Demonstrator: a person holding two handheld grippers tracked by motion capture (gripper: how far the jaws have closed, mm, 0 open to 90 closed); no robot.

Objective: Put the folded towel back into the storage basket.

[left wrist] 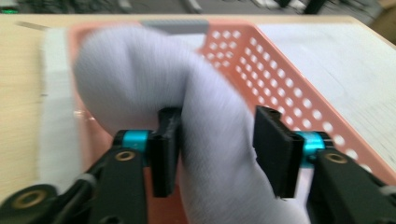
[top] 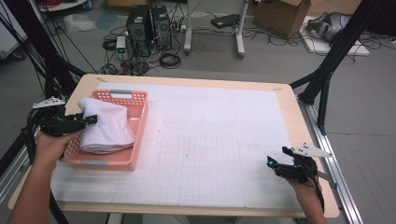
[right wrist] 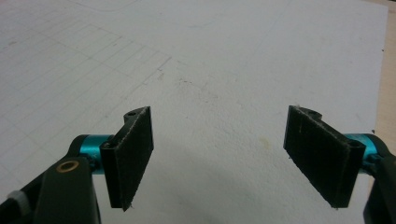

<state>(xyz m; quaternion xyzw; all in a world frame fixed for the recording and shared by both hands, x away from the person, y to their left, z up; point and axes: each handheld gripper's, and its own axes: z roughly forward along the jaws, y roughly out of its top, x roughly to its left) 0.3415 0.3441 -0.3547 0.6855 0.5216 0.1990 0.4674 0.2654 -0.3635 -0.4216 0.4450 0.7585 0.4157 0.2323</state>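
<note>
A folded white cloth [top: 106,127] lies in a pink perforated basket [top: 141,115] at the table's left. My left gripper [top: 93,120] reaches over the basket's left wall at the cloth. In the left gripper view a fold of the cloth [left wrist: 140,70] runs between the jaws of my left gripper [left wrist: 217,116], which stand apart beside it without squeezing it; the basket [left wrist: 280,70] lies behind. My right gripper [top: 270,161] rests low at the table's front right. In its own view the right gripper [right wrist: 217,135] stands open with nothing between its pads [right wrist: 133,154], over the white mat.
A white gridded mat [top: 224,140] covers most of the wooden table [top: 289,112]. Black frame posts stand at both sides. Computers, cables and boxes are on the floor beyond the far edge.
</note>
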